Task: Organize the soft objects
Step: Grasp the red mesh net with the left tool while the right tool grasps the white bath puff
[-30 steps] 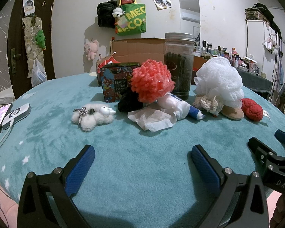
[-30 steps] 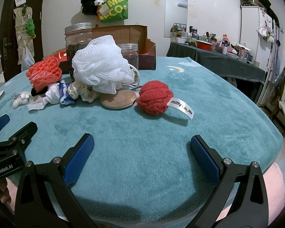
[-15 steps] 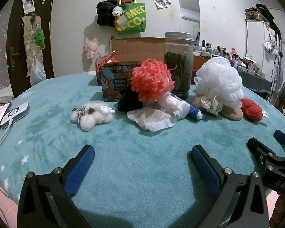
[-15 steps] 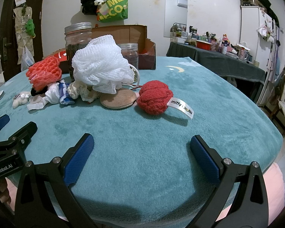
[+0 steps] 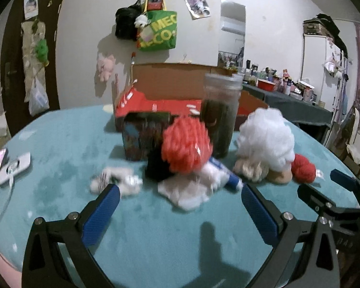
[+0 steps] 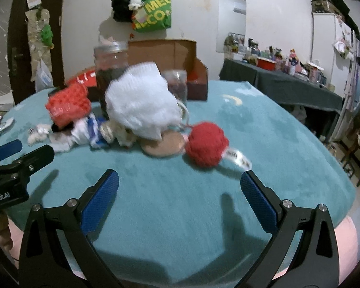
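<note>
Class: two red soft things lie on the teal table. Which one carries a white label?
The round red knitted ball at the right end of the pile, beside the tan pad; its white tag trails right. The red mesh puff shows none.

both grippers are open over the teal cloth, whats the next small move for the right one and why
Probably ease the right gripper forward toward the red plush ball. Its jaws stand open and empty, and the ball is the nearest soft item, just ahead and a little right of centre, lying at the edge of the pile beside the tan pad. The left gripper is also open and holds nothing.
</note>
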Tool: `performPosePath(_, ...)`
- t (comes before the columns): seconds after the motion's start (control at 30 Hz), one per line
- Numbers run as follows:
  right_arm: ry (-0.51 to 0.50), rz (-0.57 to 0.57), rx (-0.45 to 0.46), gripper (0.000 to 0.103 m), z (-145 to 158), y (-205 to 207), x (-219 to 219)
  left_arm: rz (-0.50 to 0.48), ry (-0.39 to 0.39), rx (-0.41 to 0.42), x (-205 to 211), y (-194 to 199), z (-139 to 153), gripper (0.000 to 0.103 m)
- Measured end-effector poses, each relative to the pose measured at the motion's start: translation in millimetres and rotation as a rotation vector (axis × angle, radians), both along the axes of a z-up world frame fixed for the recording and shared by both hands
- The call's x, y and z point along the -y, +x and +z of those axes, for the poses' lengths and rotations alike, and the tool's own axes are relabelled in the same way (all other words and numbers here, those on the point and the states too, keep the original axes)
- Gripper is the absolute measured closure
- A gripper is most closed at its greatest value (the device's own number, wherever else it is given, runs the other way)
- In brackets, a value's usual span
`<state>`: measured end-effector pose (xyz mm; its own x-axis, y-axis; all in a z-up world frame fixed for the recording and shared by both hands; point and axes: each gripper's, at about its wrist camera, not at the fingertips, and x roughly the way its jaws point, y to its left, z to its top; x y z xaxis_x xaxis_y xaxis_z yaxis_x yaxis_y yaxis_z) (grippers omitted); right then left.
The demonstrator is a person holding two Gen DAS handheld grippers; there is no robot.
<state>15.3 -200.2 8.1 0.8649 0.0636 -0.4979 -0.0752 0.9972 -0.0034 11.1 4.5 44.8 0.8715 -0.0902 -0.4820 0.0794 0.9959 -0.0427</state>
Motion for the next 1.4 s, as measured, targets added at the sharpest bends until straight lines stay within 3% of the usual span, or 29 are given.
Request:
performPosePath(0.27, 0.055, 0.043, 0.013, 0.0, 29.7, 31.0, 10.4, -0.029, 0.008, 0.005, -3.9, 31.7, 23.6, 0.0)
performPosePath(0.57, 0.074, 0.184, -0.043, 0.0, 45.0, 77.0, 5.7, -0.084, 0.039, -0.044, -0.6, 69.7, 26.7, 0.001)
performPosePath(0.67, 0.071, 0.225, -0.077, 0.0, 43.7, 91.5, -0.7, -0.084, 0.06, -0.072, 0.5, 79.5, 21.2, 0.009)
performPosePath(0.77, 0.081, 0.269, -0.118, 0.0, 39.5, 105.0, -3.9, -0.113, 0.051, -0.138, 0.5, 90.0, 12.8, 0.024)
performPosePath(0.83, 0.089, 0.297, -0.151, 0.005, 35.7, 112.2, -7.4, -0.13, 0.035, -0.166, 0.5, 92.9, 9.6, 0.043)
performPosePath(0.9, 0.108, 0.334, -0.171, 0.026, 32.9, 114.2, -10.3, -0.156, 0.018, -0.18, 0.3, 93.3, 8.1, 0.052)
performPosePath(1.0, 0.135, 0.37, -0.19, 0.05, 30.2, 114.0, -15.0, -0.158, 0.029, -0.163, 3.7, 89.5, 10.4, 0.055)
performPosePath(1.1, 0.162, 0.37, -0.159, 0.064, 33.4, 105.5, -12.2, -0.161, 0.046, -0.148, 5.9, 85.0, 13.8, 0.056)
performPosePath(1.4, 0.145, 0.339, -0.076, 0.076, 49.8, 80.1, -10.2, -0.165, 0.051, -0.103, 3.8, 69.0, 32.5, 0.057)
